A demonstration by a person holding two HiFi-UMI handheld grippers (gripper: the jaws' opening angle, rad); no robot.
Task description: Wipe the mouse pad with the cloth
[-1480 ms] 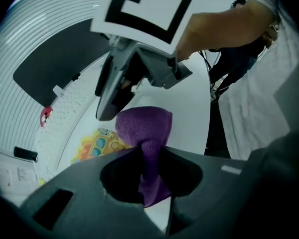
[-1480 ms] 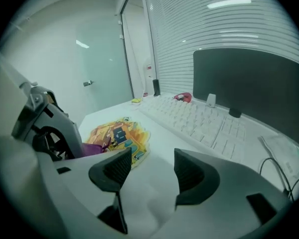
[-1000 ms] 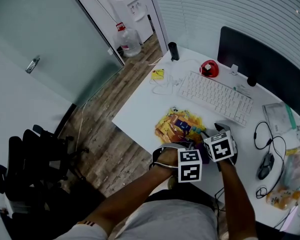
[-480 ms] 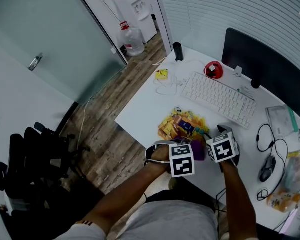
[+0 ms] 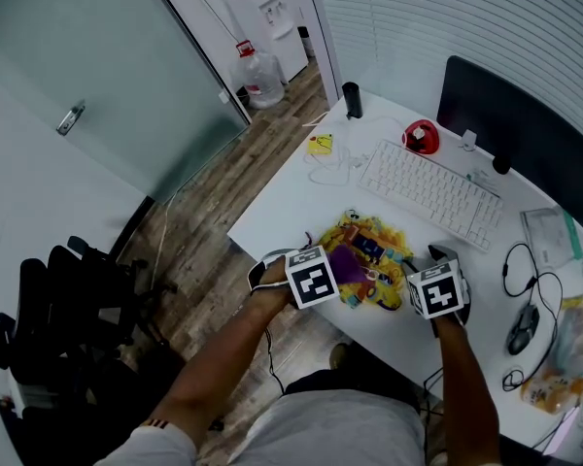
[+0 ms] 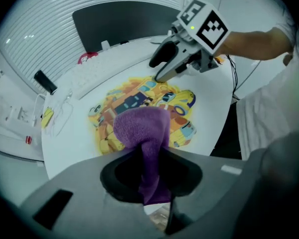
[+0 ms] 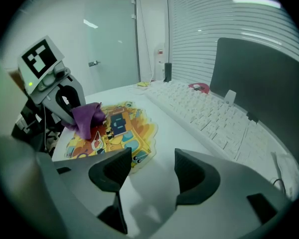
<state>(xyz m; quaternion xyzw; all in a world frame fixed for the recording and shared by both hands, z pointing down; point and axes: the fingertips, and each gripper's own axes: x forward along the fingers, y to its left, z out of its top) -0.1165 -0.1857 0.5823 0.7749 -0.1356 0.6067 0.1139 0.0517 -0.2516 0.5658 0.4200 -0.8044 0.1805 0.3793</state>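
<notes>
A big clear water jug (image 5: 260, 76) is standing on the wooden floor (image 5: 235, 187) by the glass wall; I cannot tell how full it is. At the white counter's (image 5: 291, 197) right end, clear plastic bags (image 5: 564, 333) are lying with something orange inside.

The yellow cartoon-printed mouse pad (image 5: 367, 241) is lying flat near the counter's front edge, its long axis running roughly alongside the white keyboard (image 5: 423, 192) just behind it. The left gripper (image 6: 149, 156) is pinching a purple terry cloth (image 6: 139, 128) between its fingers, the cloth's bunched end drooping onto the pad's left part.

The right gripper (image 7: 152, 166) is hovering at the pad's right end, fingers standing apart with only bare counter between them.

Behind the keyboard a dark monitor (image 5: 525, 124) is standing, with a round red object (image 5: 421, 136) and a black cylinder (image 5: 352, 100) farther left. A black mouse (image 5: 521, 330) and its looping cable are sitting well right of the pad.
</notes>
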